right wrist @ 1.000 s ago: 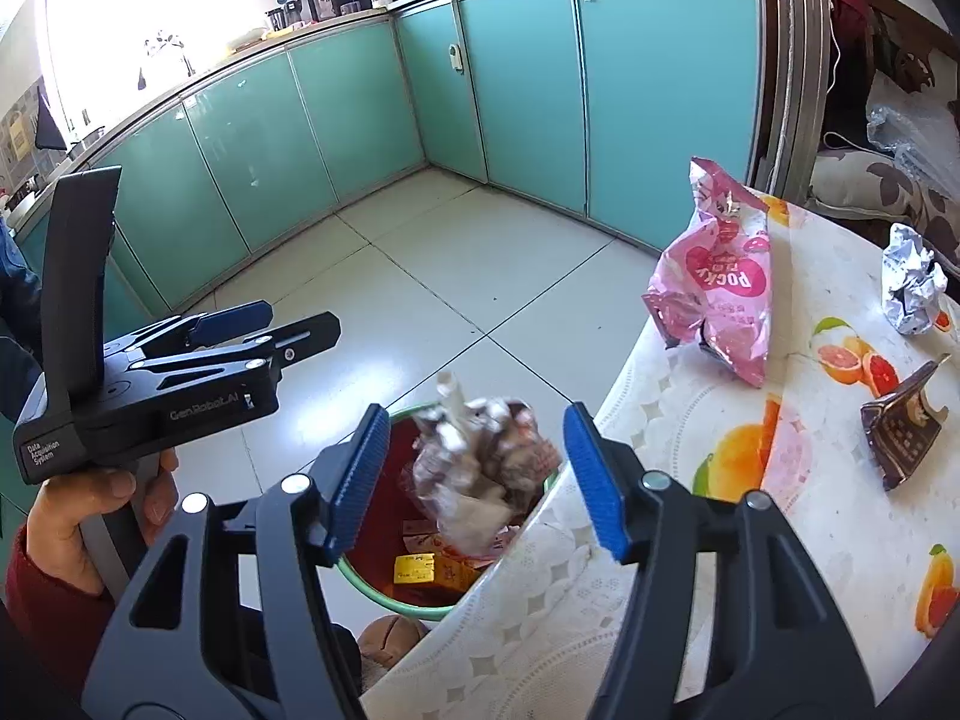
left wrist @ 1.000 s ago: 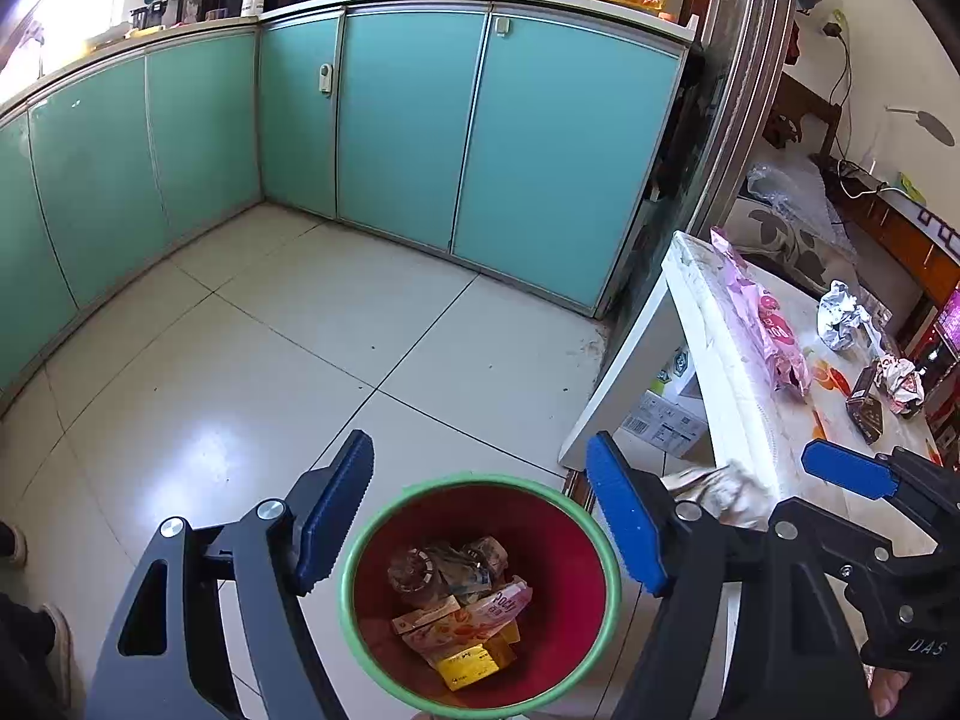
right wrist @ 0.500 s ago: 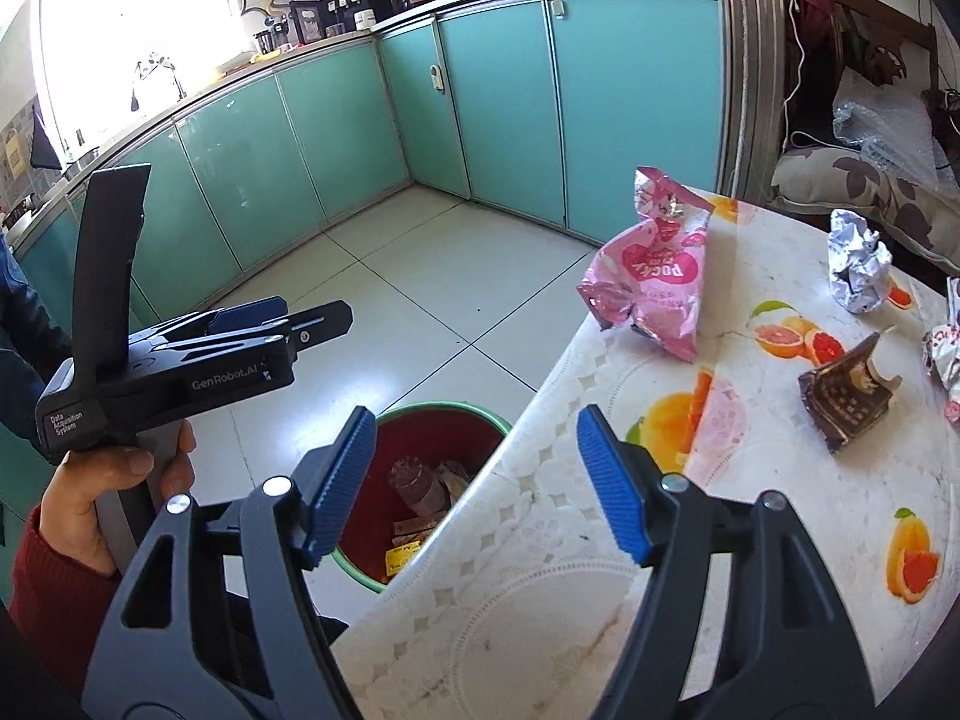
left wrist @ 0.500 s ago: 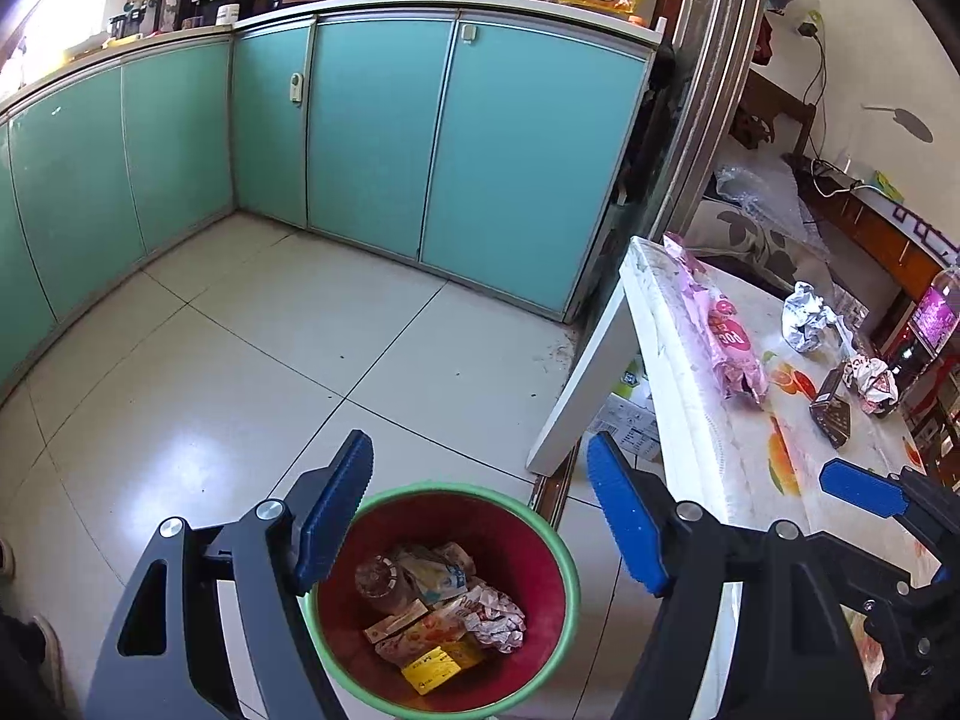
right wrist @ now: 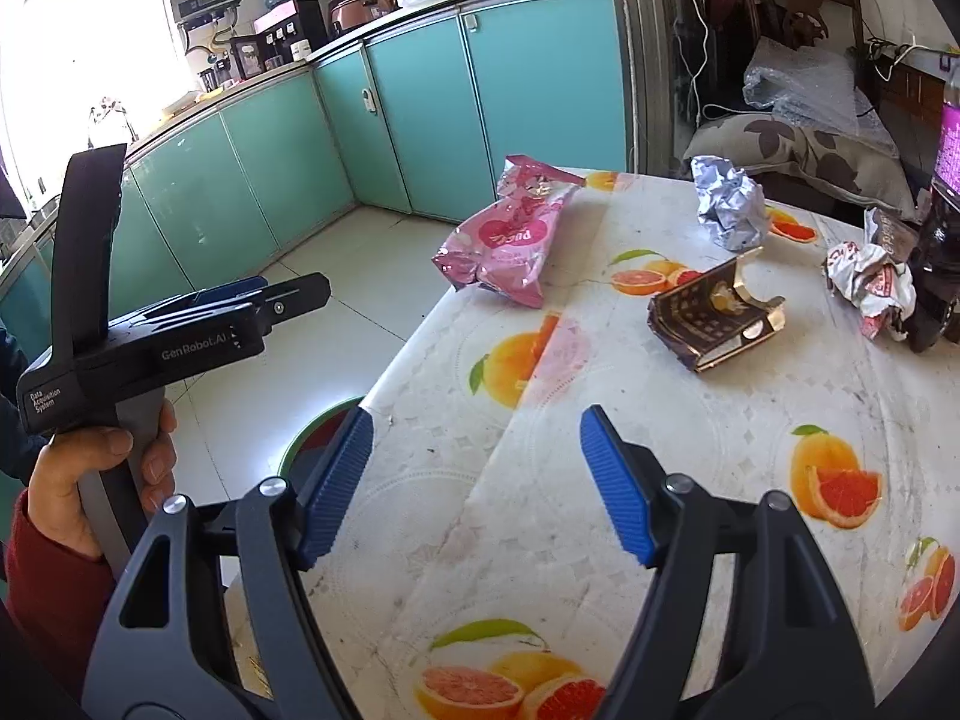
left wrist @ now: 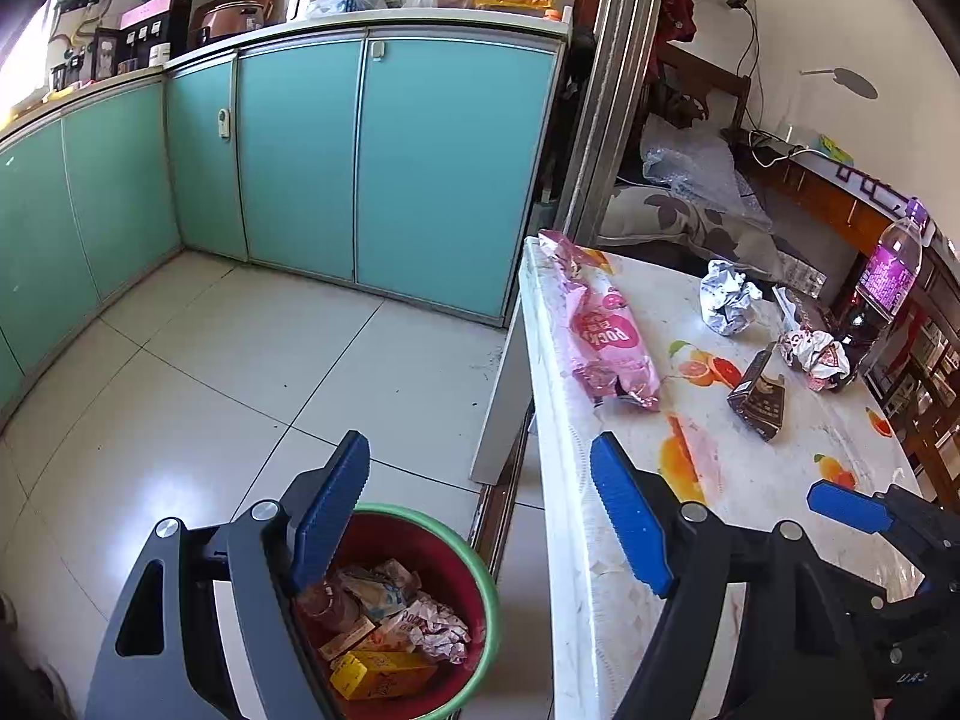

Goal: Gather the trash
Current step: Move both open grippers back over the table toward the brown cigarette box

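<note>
Left gripper [left wrist: 480, 516]: jaws apart, empty, over the red bin [left wrist: 474, 618] on the floor, left of the table [right wrist: 690, 420]. Right gripper [right wrist: 477, 477]: spread, nothing between, above the fruit-print cloth, likely heading for remaining trash. Pink snack bag [right wrist: 510, 234], foil ball [right wrist: 729, 204], brown carton [right wrist: 708, 315] lie farther on. Teal cabinets [left wrist: 360, 168] stand beyond.
</note>
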Motion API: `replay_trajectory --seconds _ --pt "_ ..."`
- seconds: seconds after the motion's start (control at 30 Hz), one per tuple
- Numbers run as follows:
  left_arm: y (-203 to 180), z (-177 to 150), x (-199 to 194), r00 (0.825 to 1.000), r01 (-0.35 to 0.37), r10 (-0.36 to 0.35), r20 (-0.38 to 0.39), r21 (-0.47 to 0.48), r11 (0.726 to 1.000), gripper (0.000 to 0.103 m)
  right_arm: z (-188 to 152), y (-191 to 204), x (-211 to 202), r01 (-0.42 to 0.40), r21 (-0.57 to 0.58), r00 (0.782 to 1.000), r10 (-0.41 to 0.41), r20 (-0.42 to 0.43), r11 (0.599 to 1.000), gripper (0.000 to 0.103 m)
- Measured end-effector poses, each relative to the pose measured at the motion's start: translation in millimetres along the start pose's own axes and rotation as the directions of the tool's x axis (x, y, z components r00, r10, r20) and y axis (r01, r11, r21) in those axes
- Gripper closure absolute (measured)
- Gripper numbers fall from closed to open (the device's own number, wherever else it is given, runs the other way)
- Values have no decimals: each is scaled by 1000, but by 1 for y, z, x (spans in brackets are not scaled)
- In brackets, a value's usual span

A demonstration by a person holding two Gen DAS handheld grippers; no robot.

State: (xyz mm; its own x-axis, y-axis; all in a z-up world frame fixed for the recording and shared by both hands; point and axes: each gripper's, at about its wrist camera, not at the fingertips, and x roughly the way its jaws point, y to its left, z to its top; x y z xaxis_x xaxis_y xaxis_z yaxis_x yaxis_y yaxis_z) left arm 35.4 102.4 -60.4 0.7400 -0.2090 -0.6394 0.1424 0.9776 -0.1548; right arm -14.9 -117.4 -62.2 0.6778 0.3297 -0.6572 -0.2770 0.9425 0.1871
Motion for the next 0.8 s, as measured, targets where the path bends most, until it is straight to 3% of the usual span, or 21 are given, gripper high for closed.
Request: replay_trajectory --seconds 0.2,0.33,0.5,0.57,0.8 --pt "-25 5 1 999 39 -39 10 22 999 26 -5 -25 -12 47 17 999 -47 16 999 33" --pt "-43 7 6 998 60 -61 0 42 997 26 0 -55 -22 147 -11 988 -147 36 989 33" --pt "-64 9 10 996 91 -91 -7 71 993 26 29 -114 -33 324 -63 945 -319 78 944 33" --pt "-73 8 13 995 100 -99 -11 89 991 21 45 -138 -27 376 -89 926 -371 69 922 33" --pt "-98 5 21 993 119 -115 -38 168 979 20 72 -192 28 424 -167 898 -437 -46 890 34"
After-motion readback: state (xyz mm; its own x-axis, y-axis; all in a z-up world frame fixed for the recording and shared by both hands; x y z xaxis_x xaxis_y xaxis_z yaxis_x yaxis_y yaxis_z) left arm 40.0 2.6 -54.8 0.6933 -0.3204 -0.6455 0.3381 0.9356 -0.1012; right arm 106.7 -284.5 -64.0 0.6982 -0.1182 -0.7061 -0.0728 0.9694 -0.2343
